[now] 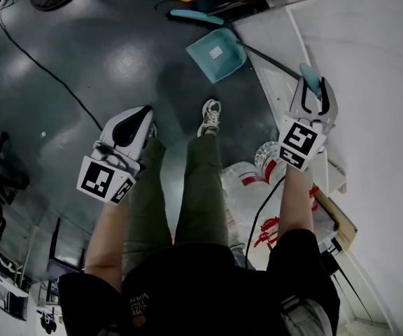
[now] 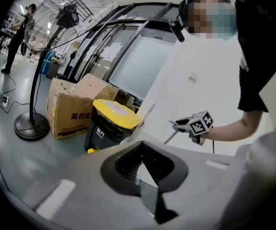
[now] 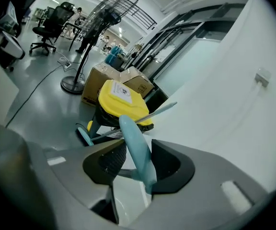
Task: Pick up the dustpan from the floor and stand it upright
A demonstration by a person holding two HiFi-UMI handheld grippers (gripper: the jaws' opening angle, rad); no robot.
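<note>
The teal dustpan (image 1: 215, 53) rests on the dark floor beside the white wall, and its thin shaft rises up and to the right to a teal handle grip (image 1: 310, 78). My right gripper (image 1: 313, 84) is at that grip. In the right gripper view the teal grip (image 3: 135, 143) stands between the jaws of the right gripper (image 3: 133, 163), with a gap showing on its left side, so the jaws are open around it. My left gripper (image 1: 145, 114) hangs lower left, away from the dustpan, shut and empty; its jaws meet in the left gripper view (image 2: 145, 171).
A black bin with a yellow lid (image 3: 121, 102) stands by the wall beyond the dustpan, with cardboard boxes (image 2: 66, 111) and a standing fan (image 2: 32, 123) further left. A cable (image 1: 40, 65) crosses the floor. White bags (image 1: 247, 187) lie near my right leg.
</note>
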